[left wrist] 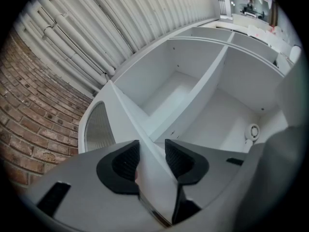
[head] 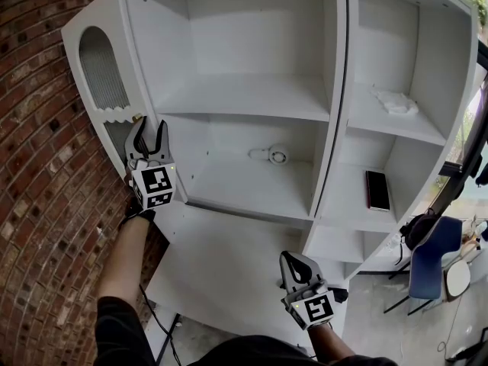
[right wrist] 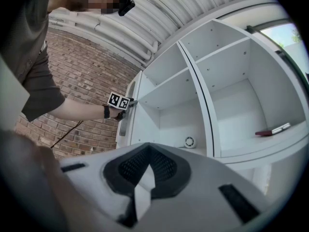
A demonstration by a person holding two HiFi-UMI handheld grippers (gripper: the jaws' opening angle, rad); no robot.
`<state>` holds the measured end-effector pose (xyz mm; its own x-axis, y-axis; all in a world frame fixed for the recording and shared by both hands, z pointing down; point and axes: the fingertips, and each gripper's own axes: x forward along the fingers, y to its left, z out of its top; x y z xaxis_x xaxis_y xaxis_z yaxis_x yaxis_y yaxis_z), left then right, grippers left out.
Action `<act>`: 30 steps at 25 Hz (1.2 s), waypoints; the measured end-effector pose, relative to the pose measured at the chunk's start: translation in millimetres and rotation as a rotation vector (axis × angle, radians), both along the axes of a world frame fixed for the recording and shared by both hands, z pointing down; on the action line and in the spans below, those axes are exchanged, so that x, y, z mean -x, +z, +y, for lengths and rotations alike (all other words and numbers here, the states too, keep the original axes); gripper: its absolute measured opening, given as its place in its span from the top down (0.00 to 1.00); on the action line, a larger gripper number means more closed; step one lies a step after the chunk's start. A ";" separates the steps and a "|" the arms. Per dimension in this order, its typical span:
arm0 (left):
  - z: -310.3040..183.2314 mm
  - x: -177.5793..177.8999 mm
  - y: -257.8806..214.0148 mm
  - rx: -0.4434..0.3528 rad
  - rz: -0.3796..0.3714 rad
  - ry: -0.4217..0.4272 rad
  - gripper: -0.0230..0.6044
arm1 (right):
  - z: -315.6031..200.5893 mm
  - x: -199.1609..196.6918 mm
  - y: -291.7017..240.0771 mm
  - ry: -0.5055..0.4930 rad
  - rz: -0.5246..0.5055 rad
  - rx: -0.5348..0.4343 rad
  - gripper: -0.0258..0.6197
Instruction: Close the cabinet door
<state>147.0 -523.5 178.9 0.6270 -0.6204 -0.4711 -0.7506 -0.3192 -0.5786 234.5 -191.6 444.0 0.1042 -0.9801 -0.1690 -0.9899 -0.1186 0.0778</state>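
Note:
The white cabinet door [head: 94, 26], with an arched ribbed panel, stands swung open at the left of the cabinet [head: 252, 97]. My left gripper [head: 146, 133] is at the door's free edge, below the arched panel. In the left gripper view the door's edge [left wrist: 123, 114] runs between the two black pads [left wrist: 126, 161], which press on it from both sides. My right gripper [head: 294, 262] hangs lower, in front of the cabinet's base, touching nothing. Its jaws meet at the tips in the right gripper view [right wrist: 147, 151], with nothing between them.
A brick wall [head: 38, 166] rises just behind the open door. On the shelves lie a round white device [head: 277, 155], a dark phone-like slab [head: 377, 190] and a crumpled white item [head: 395, 101]. A blue chair [head: 427, 261] stands at the right. A white panel [head: 221, 273] juts out below.

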 end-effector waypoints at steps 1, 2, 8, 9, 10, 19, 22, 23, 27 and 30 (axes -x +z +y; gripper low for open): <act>-0.4 -0.8 0.2 -0.001 -0.003 0.001 0.72 | -0.2 -0.2 0.3 0.000 0.000 0.000 0.96; -0.7 -1.7 0.4 -0.001 -0.006 0.002 0.72 | -0.4 -0.3 0.5 0.000 -0.001 -0.001 0.96; -3.0 -5.5 1.8 0.013 -0.022 0.011 0.72 | -1.4 0.7 0.8 -0.001 -0.002 0.001 0.96; -3.4 -5.7 1.7 0.015 -0.023 0.013 0.72 | -1.4 0.8 0.8 0.000 -0.002 0.003 0.96; -3.7 -6.0 1.6 0.017 -0.023 0.014 0.72 | -1.4 0.8 0.8 0.000 -0.001 0.003 0.96; -2.0 -5.0 2.9 0.044 -0.042 0.049 0.72 | -2.3 4.7 -1.7 -0.009 0.001 -0.006 0.96; 1.4 -0.7 3.9 0.056 -0.054 0.078 0.72 | -4.8 9.4 -3.3 -0.023 0.002 -0.010 0.96; 3.2 0.8 4.6 0.052 -0.061 0.082 0.72 | -6.1 10.9 -3.8 -0.030 0.004 -0.011 0.96; 12.1 4.5 11.3 0.046 -0.108 0.099 0.72 | -11.8 20.0 -5.4 -0.057 0.005 -0.011 0.96; 19.6 10.3 12.2 0.031 -0.126 0.106 0.72 | -16.4 29.0 -7.5 -0.079 0.004 -0.013 0.96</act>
